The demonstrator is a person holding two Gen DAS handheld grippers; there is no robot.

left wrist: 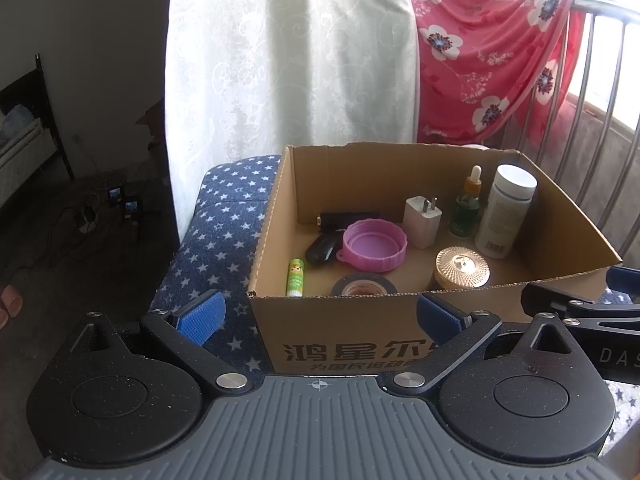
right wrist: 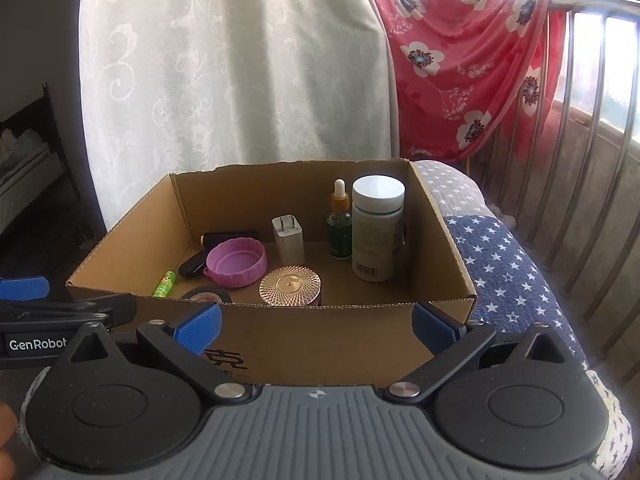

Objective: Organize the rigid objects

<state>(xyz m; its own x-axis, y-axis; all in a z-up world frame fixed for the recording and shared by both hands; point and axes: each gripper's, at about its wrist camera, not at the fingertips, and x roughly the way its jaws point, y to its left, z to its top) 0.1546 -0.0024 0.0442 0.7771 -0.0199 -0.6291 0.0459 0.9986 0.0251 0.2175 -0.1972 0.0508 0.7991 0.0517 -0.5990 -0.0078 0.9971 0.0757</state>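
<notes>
An open cardboard box [left wrist: 280, 208] [right wrist: 440, 224] sits on a star-patterned blue cushion [left wrist: 216, 232] [right wrist: 496, 256]. Inside stand a white bottle [left wrist: 505, 212] [right wrist: 376, 228], a green dropper bottle [left wrist: 466, 208] [right wrist: 339, 228] and a white plug adapter [left wrist: 421, 222] [right wrist: 288, 240]. A pink lid [left wrist: 374, 245] [right wrist: 236, 262], a gold jar lid [left wrist: 462, 268] [right wrist: 290, 286], a tape roll [left wrist: 362, 285] [right wrist: 206, 294], a green glue stick [left wrist: 295, 277] [right wrist: 164, 284] and black items [left wrist: 324, 250] lie on the floor of the box. My left gripper [left wrist: 320, 314] and my right gripper [right wrist: 316, 322] are both open and empty, just in front of the box's near wall.
A white curtain [left wrist: 288, 60] hangs behind the box. A red floral cloth [left wrist: 480, 56] drapes over a metal railing [right wrist: 592, 128] at the right. Cables and small devices [left wrist: 120, 204] lie on the dark floor at the left. A finger [right wrist: 6, 428] shows at the left edge.
</notes>
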